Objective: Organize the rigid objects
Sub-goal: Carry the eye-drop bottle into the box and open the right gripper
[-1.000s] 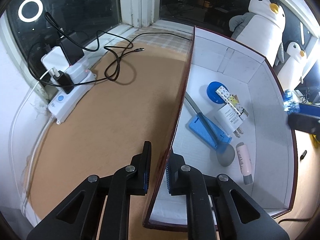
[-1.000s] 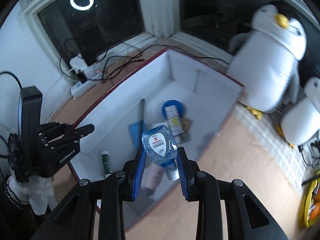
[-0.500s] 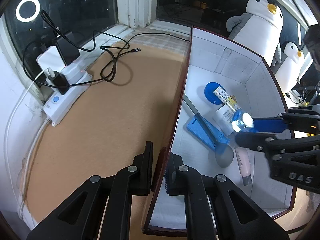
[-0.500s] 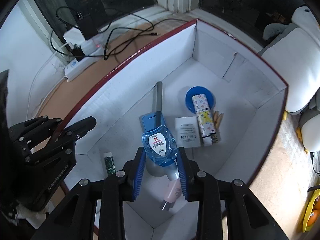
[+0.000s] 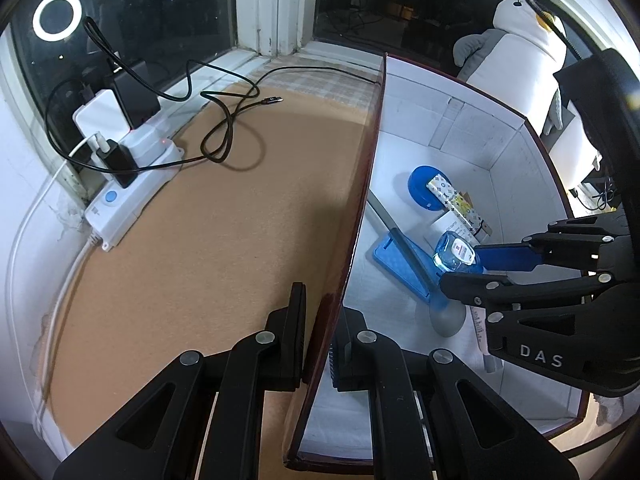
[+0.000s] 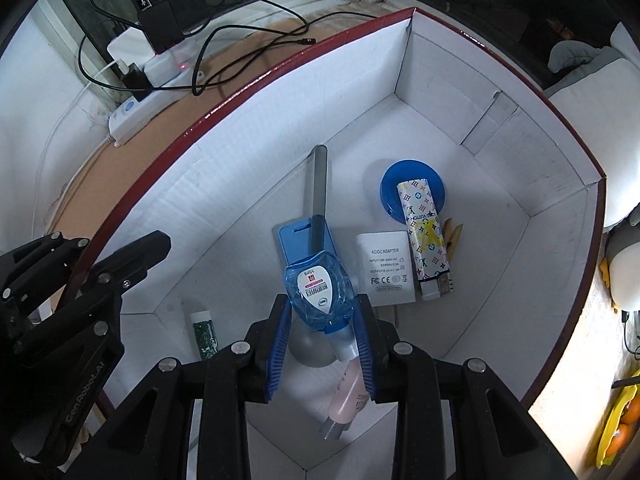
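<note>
My right gripper (image 6: pixel 322 330) is shut on a small clear blue bottle (image 6: pixel 320 290) with a white label. It holds the bottle inside the white box (image 6: pixel 248 184) with the dark red rim, just above the floor. The bottle also shows in the left wrist view (image 5: pixel 456 250), over a blue flat case (image 5: pixel 400 266). My left gripper (image 5: pixel 320 328) is shut on the box's left wall (image 5: pixel 360 208), one finger on each side.
In the box lie a grey rod (image 6: pixel 318 184), a white adapter (image 6: pixel 386 268), a patterned lighter (image 6: pixel 424 236) on a blue lid (image 6: pixel 414 190), a pink tube (image 6: pixel 346 400) and a green tube (image 6: pixel 204 334). A power strip (image 5: pixel 128 184) with cables sits left; plush penguins (image 5: pixel 528 52) stand behind.
My right gripper has carried the blue bottle from above the box's near edge down into the box. My left gripper has closed on the box wall.
</note>
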The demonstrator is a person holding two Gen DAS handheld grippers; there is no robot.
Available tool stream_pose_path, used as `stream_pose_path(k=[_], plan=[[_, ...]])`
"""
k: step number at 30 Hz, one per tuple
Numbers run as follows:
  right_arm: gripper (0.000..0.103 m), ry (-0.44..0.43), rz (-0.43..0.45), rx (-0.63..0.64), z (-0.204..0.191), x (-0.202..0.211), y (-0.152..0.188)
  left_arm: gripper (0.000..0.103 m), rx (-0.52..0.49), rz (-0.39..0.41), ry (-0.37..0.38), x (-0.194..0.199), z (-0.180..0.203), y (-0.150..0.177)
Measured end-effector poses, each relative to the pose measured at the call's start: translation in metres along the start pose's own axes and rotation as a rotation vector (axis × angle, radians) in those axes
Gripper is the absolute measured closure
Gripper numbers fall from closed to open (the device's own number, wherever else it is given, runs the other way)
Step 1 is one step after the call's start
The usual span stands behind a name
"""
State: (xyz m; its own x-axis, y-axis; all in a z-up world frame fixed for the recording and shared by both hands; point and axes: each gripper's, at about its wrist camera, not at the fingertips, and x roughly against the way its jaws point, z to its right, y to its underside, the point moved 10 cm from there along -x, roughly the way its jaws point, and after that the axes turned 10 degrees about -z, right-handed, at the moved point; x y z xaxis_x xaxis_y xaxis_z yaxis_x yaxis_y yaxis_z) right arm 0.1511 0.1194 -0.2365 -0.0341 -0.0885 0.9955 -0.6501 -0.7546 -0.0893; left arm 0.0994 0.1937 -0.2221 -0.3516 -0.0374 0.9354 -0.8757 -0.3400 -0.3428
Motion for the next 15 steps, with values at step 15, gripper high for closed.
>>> stream_pose_path(k=[15], plan=[[0.074,0.021,-0.018,0.016,0.0,-0.012,-0.002,0.094,0.0,-0.001,-0.002,0.0,0.0,0.0]])
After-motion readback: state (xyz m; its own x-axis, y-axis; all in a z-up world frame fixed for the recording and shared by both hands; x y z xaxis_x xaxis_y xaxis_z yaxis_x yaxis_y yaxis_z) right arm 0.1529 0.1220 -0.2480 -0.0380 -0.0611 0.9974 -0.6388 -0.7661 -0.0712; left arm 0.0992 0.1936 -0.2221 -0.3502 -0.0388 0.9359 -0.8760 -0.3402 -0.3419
